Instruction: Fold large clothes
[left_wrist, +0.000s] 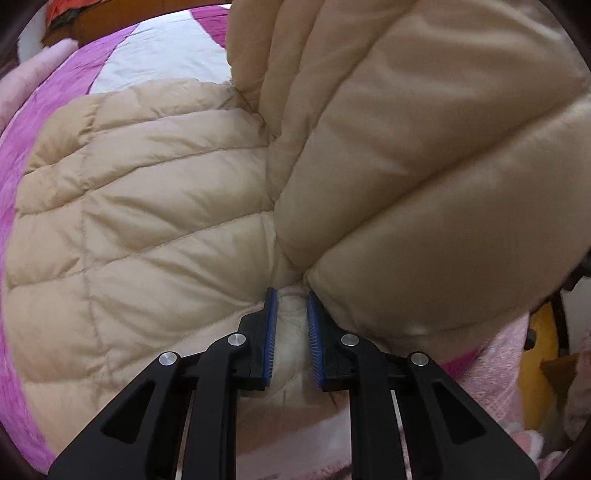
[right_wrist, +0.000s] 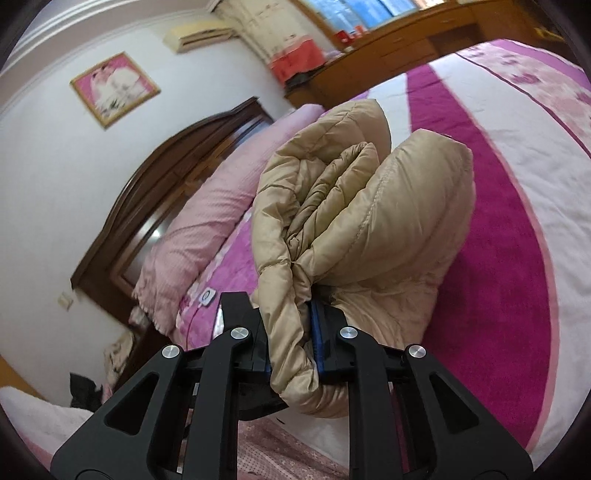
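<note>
left gripper (left_wrist: 290, 306) clamps a fold of the beige quilted down jacket (left_wrist: 147, 206) on the magenta-and-white bedspread (left_wrist: 155, 55); right gripper (right_wrist: 288, 314) grips its bunched edge (right_wrist: 291, 332).

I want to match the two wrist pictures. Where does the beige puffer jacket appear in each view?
Left wrist view: the beige puffer jacket fills most of the picture, one part flat on the bed, another lifted at upper right; the left gripper pinches its edge.
Right wrist view: the jacket is a bunched bundle at centre, clamped by the right gripper.
Shared landmark: the magenta and white bedspread.
</note>
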